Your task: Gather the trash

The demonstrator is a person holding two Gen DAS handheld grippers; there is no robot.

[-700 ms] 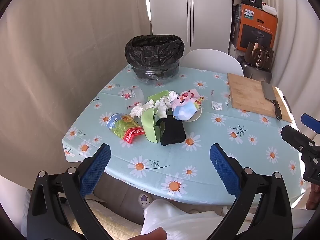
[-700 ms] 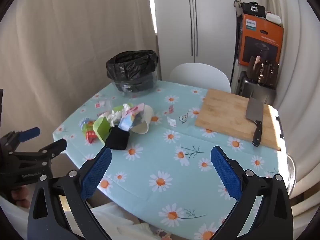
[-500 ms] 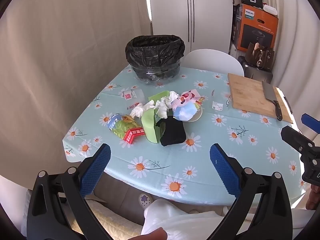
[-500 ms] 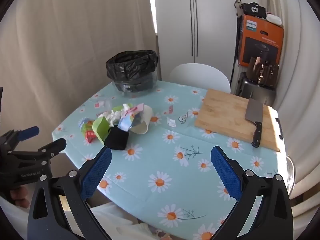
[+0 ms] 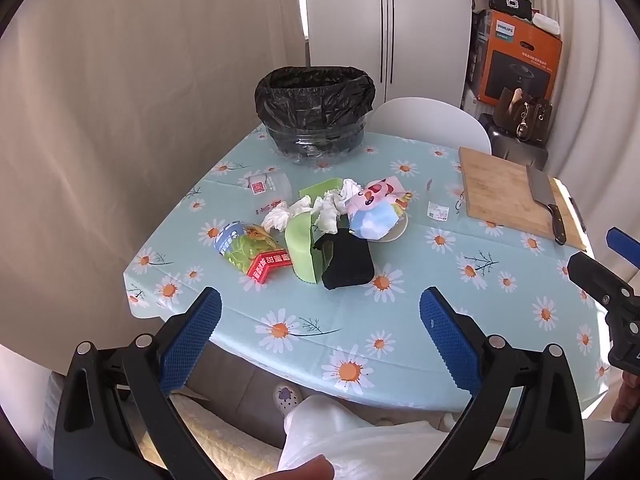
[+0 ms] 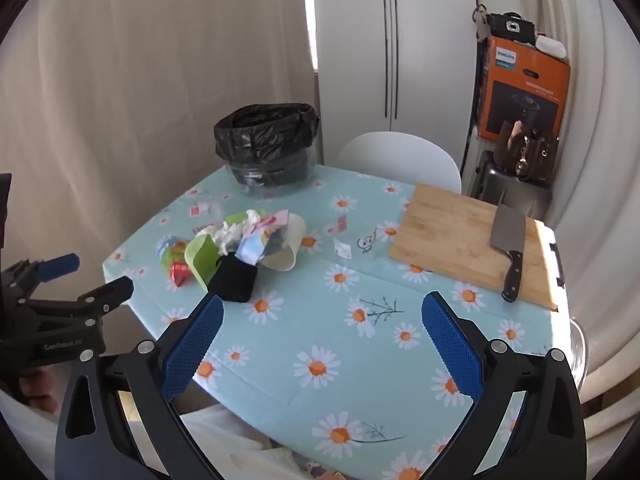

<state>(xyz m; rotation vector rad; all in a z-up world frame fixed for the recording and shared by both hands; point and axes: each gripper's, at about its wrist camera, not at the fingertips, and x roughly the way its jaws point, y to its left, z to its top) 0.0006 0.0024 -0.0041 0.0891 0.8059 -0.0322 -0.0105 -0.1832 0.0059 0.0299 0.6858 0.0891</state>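
Note:
A pile of trash [image 5: 320,228] lies mid-table: white tissues, a green wrapper, a black pouch [image 5: 348,264], a snack bag [image 5: 248,250] and a paper cup with colourful wrappers [image 5: 376,212]. The pile also shows in the right wrist view [image 6: 236,248]. A bin lined with a black bag [image 5: 314,110] stands at the table's far side, also in the right wrist view [image 6: 266,144]. My left gripper [image 5: 320,336] is open and empty, held before the table's near edge. My right gripper [image 6: 322,336] is open and empty above the table's near right part.
A wooden cutting board [image 6: 452,236] with a cleaver [image 6: 510,248] lies on the right. Small paper scraps [image 5: 438,211] and a clear plastic wrapper [image 5: 268,186] lie on the daisy tablecloth [image 5: 400,312]. A white chair [image 5: 430,120] stands behind the table.
Both views have shifted very slightly; the grippers stay open and nothing on the table has moved.

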